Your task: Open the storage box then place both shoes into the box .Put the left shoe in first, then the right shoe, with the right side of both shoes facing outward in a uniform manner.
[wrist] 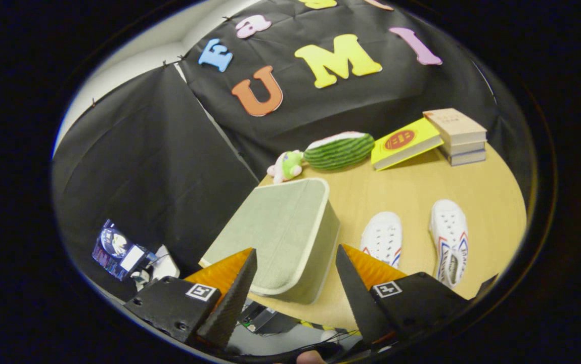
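Wooden bench [416, 192] carrying seven things

Closed storage box [280, 237] at frame centre; two white shoes [384, 237] [449, 242] lower right of it; plush toy [286, 165], watermelon cushion [340, 149], yellow book [405, 143] leaning on a book stack [458, 136] along the upper edge.

The storage box [282, 235] stands on the table [411, 192] at its left near part, lid closed, just ahead of the gripper [295, 275], whose fingers are spread apart with nothing between them. Right of the box lie two shoes [382, 237] [449, 240] side by side. Far behind — a small plush toy [286, 165], then a watermelon cushion [339, 149], then a book [405, 142] leaning on a stack of books [458, 135].
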